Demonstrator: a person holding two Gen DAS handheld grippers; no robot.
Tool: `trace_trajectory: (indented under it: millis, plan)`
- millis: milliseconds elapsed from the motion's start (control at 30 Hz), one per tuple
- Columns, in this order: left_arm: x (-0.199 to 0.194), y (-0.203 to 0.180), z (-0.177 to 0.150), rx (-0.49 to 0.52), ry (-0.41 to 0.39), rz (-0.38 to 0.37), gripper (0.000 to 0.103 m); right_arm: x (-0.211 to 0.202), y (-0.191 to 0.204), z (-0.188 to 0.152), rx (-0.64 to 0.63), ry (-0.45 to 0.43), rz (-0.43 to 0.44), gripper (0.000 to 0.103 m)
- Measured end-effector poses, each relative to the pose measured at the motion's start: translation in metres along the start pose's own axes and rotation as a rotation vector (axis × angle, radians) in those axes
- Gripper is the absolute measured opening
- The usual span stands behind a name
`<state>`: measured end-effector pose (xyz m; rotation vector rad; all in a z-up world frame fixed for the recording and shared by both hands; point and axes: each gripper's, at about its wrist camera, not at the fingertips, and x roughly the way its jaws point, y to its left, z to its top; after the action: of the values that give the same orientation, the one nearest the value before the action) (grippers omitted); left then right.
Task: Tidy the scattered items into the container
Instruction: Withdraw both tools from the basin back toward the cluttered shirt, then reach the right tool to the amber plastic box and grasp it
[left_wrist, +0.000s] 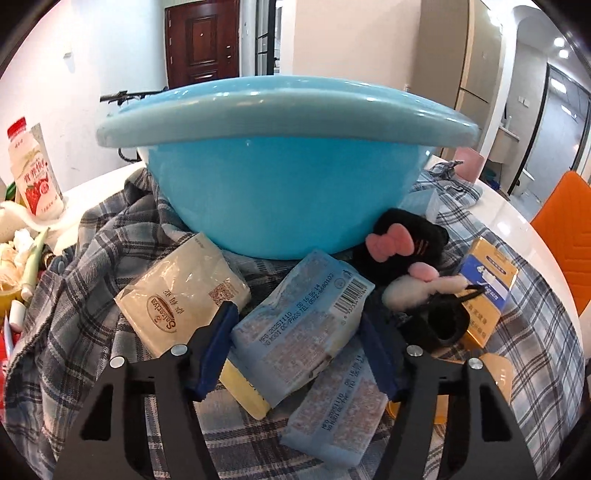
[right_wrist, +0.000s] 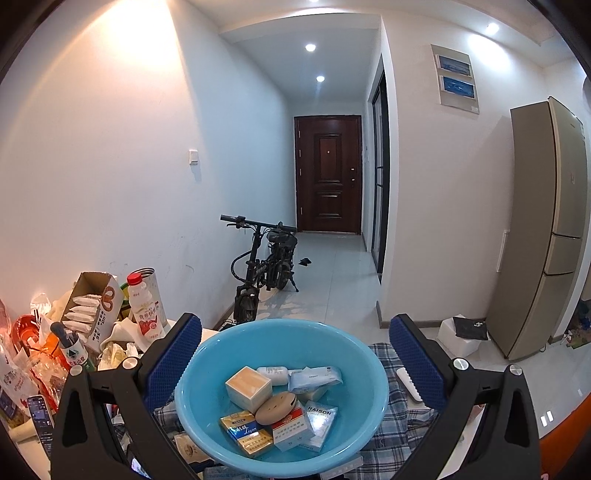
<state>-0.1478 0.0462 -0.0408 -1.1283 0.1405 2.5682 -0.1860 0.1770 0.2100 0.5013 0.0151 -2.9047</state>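
- Closest in, the left tongs (left_wrist: 295, 325) straddle a pale blue packet (left_wrist: 295, 325) lying on top of the pile. The blue pads sit at its two edges, apparently gripping it, though I can't be sure they press.
- A second blue packet (left_wrist: 340, 410) lies under it, a cream packet (left_wrist: 181, 291) to one side, a black plush with pink bows (left_wrist: 406, 251) and a blue-and-gold box (left_wrist: 487, 284) to the other. All of these are still outside, so I'd judge the job about half done.
- The right tongs (right_wrist: 295, 354) hang apart over the near rim of the basin, holding nothing.
- The blue basin (right_wrist: 192, 398) stands just behind the loose items and already holds a cream box (right_wrist: 248, 384), a small white bottle (right_wrist: 273, 373), a brown oval thing (right_wrist: 275, 406), cartons and sachets.
- Everything rests on a plaid cloth (left_wrist: 92, 258) spread over a white bench (left_wrist: 517, 225).
- At the bench's far side stand a red-capped milk bottle (right_wrist: 146, 306), an open carton of sachets (right_wrist: 92, 306) and other clutter.
- Beyond are a folded bicycle (right_wrist: 266, 262) by the wall, a tall fridge (right_wrist: 546, 229), an orange chair (left_wrist: 565, 229) and a dark door (right_wrist: 328, 173) at the hallway's end.
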Motion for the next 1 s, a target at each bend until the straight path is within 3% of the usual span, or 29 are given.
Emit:
trace_trajectory:
  millis: [400, 600, 700, 867, 1000]
  plan:
    - [-0.040, -0.011, 0.000, 0.072, -0.095, 0.030, 0.064, -0.003, 0.006, -0.004, -0.041, 0.004, -0.021, 0.103]
    - [-0.054, 0.001, 0.000, 0.039, -0.140, 0.040, 0.064, -0.019, 0.006, -0.019, -0.083, 0.039, -0.005, 0.103]
    - [-0.053, 0.004, 0.000, 0.013, -0.143, 0.022, 0.064, -0.032, 0.006, -0.051, -0.153, 0.101, 0.010, 0.103]
    - [-0.058, 0.005, -0.003, 0.003, -0.148, 0.011, 0.064, -0.054, -0.003, -0.141, -0.246, 0.221, 0.004, 0.103]
    - [-0.059, 0.005, -0.003, 0.002, -0.151, 0.010, 0.064, -0.052, -0.010, -0.203, -0.284, 0.346, 0.054, 0.103]
